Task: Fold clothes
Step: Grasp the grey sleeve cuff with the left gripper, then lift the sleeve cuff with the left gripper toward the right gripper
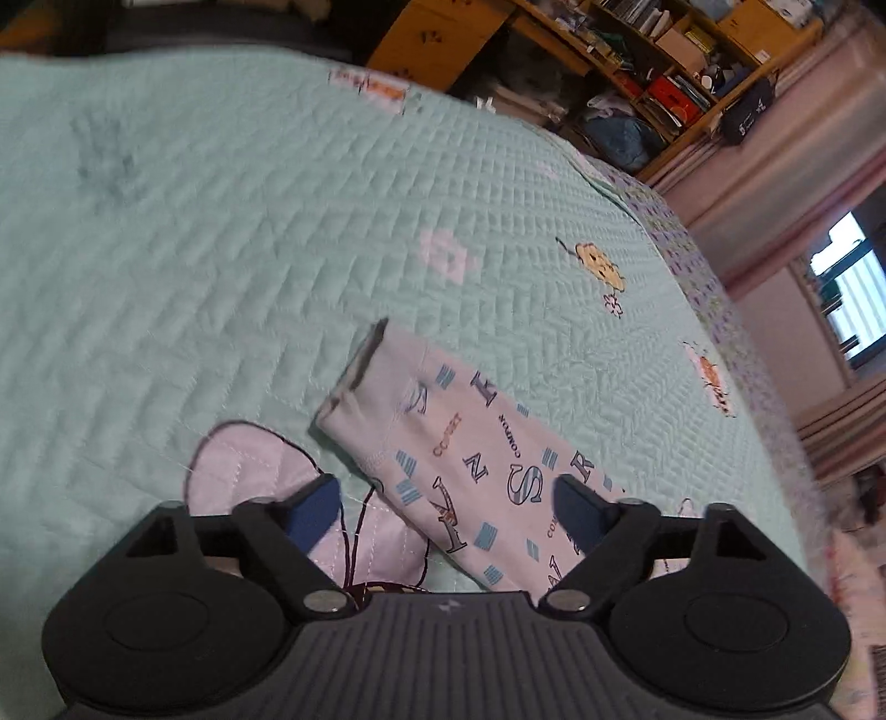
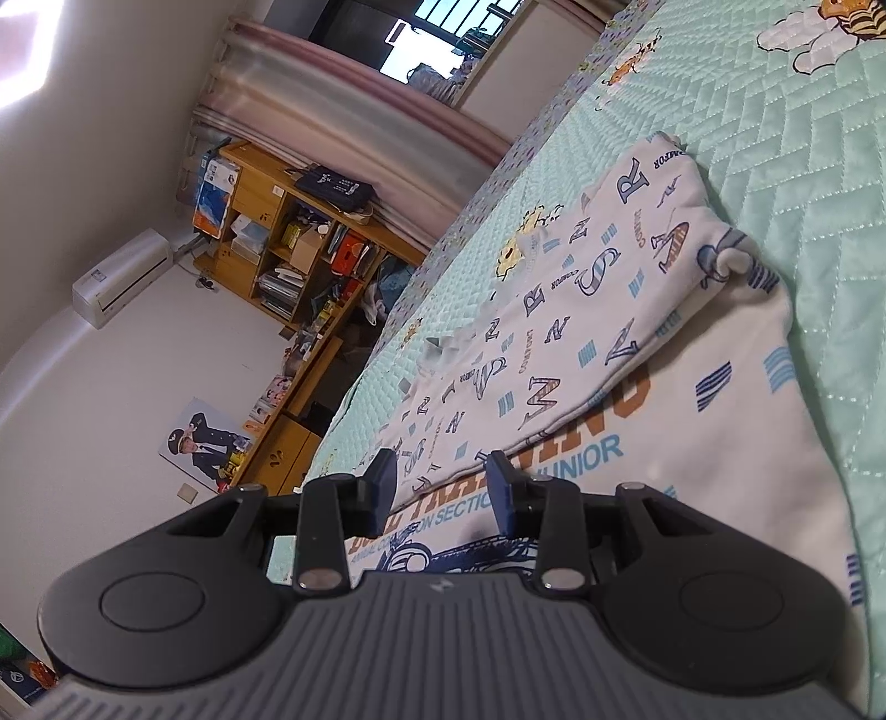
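While the white letter-print shirt [image 2: 559, 332] lies spread on the mint-green quilted bedspread [image 1: 221, 232], one sleeve [image 1: 470, 459] is folded across the body, its dark-lined cuff pointing away from the left gripper [image 1: 446, 507]. That sleeve runs on a slant straight between the left gripper's blue pads [image 1: 315, 509], which stand wide apart above the cloth and grip nothing; the sleeve's near end passes under the right-hand pad.

Over in the right wrist view, the folded sleeve stretches away from the right gripper [image 2: 443, 482], lying on top of the shirt's printed chest, where orange block letters and the blue word "JUNIOR" show. The right gripper's jaws are parted too, a clear gap between the dark pads [image 2: 385, 476], and they hang just above the sleeve's near edge, with nothing pinched. Whether a pad touches the cloth, I cannot tell.

The bedspread carries cartoon patches: a pink one [image 1: 249, 476] just left of the sleeve, a yellow figure [image 1: 601, 266] further off. Beyond the bed edge stands a wooden shelf unit [image 2: 293, 243] crammed with boxes and books, an air conditioner [image 2: 122, 277] on the wall, a poster [image 2: 202, 443] leaning low, and pink curtains [image 2: 354, 111] by a bright window [image 2: 432, 27].
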Action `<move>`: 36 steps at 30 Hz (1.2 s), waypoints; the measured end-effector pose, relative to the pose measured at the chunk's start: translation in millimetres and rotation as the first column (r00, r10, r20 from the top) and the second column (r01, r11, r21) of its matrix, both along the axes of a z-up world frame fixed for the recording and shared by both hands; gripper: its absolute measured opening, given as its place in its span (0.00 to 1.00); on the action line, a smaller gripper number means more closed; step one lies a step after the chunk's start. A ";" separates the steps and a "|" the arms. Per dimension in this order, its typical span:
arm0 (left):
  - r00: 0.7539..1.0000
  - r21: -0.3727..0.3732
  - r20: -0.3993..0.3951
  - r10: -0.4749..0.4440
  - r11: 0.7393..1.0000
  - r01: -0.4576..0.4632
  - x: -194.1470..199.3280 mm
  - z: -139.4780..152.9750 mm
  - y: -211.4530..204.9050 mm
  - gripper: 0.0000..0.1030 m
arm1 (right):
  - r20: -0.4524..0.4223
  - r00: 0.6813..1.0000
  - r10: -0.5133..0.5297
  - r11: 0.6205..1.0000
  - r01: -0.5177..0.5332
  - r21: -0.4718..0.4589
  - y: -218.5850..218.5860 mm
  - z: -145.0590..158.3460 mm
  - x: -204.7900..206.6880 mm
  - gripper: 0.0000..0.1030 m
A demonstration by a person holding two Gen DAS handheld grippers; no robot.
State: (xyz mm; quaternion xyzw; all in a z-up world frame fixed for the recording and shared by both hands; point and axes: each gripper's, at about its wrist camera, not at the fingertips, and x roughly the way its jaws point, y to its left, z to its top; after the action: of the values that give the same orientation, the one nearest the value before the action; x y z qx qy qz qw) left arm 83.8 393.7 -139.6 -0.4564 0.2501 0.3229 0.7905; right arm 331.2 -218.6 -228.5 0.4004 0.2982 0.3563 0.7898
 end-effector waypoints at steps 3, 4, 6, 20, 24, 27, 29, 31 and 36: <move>1.000 0.020 0.007 -0.002 1.000 0.002 9.4 -12.7 4.7 0.81 | 0.000 1.000 -0.001 1.000 0.001 -0.003 0.7 0.2 -0.2 0.36; 1.000 0.021 0.010 -0.002 1.000 0.002 12.7 -16.1 7.5 0.82 | 0.000 1.000 -0.002 1.000 0.002 -0.004 1.1 0.3 -0.4 0.36; 1.000 0.019 0.022 -0.003 1.000 0.002 19.5 -21.4 12.6 0.88 | 0.000 1.000 -0.003 1.000 0.003 -0.009 1.5 0.1 -0.4 0.36; 0.958 0.250 -0.285 -0.023 0.963 0.097 70.8 -12.9 -12.6 0.77 | 0.001 1.000 -0.009 1.000 0.009 -0.011 2.4 -1.8 -2.6 0.34; 0.927 0.317 -0.375 -0.014 0.938 0.142 80.2 -8.4 -22.1 0.25 | 0.001 1.000 -0.010 1.000 0.010 -0.011 2.8 -1.5 -2.4 0.34; 0.921 0.309 -0.387 -0.042 0.935 0.172 84.9 -3.5 -20.8 0.11 | 0.001 1.000 -0.010 1.000 0.010 -0.005 2.5 -1.6 -2.5 0.34; 0.900 0.339 -0.434 -0.039 0.918 0.204 93.2 1.7 -28.0 0.09 | 0.001 1.000 -0.010 1.000 0.010 -0.003 2.2 -1.4 -2.5 0.34; 0.893 0.399 -0.446 -0.055 0.881 0.253 101.1 20.6 -47.5 0.09 | 0.002 1.000 -0.011 1.000 0.011 -0.002 2.2 -1.3 -2.5 0.34; 0.915 0.584 -0.361 -0.180 0.721 0.372 124.8 108.0 -124.4 0.09 | 0.008 1.000 -0.010 1.000 0.010 0.008 1.5 -0.2 -3.2 0.35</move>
State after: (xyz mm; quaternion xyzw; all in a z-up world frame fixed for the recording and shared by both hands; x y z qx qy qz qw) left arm 208.5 269.3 -31.5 -0.0653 0.2989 0.3269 0.8942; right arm 328.0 -217.2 -228.7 0.4035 0.2916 0.3551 0.7912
